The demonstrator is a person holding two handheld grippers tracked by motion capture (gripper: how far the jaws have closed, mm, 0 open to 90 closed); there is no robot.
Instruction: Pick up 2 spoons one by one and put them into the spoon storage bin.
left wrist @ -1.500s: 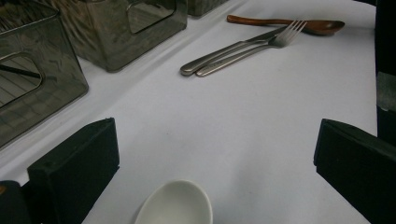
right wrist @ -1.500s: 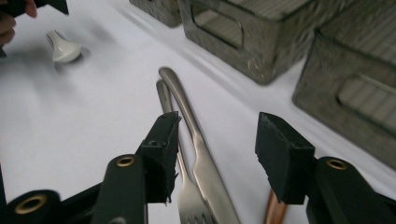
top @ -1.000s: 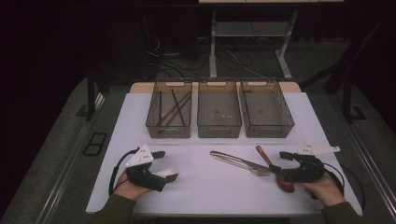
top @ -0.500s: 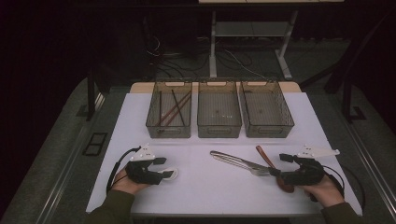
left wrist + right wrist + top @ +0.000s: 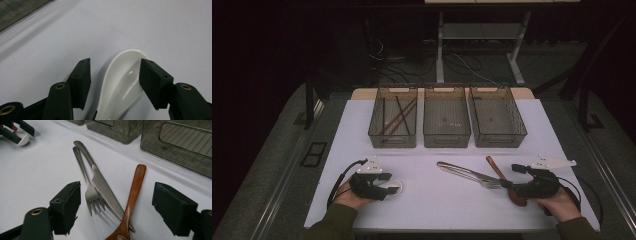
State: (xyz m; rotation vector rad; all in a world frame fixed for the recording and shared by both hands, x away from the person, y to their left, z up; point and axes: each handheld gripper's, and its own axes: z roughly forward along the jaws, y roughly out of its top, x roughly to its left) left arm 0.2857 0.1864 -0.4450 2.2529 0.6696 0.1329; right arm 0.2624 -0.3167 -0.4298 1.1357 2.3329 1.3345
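Your left gripper (image 5: 113,82) gapes around a glossy white ceramic spoon (image 5: 120,87), right gripper (image 5: 116,208) gapes over a brown wooden spoon (image 5: 130,202), on a white table (image 5: 437,200) in a dark room.

The room is dark, and light falls mainly on the white-topped table (image 5: 437,200) near the camera. A strip of wood-coloured edge (image 5: 362,93) shows along the table's far side. Grey carpeted floor (image 5: 272,165) surrounds the table on the left, right and far sides. On the floor to the left lies a small dark-framed panel (image 5: 313,153). Far behind stands a pale metal desk frame (image 5: 477,35) with two legs, and loose cables (image 5: 387,62) trail across the floor beside it.
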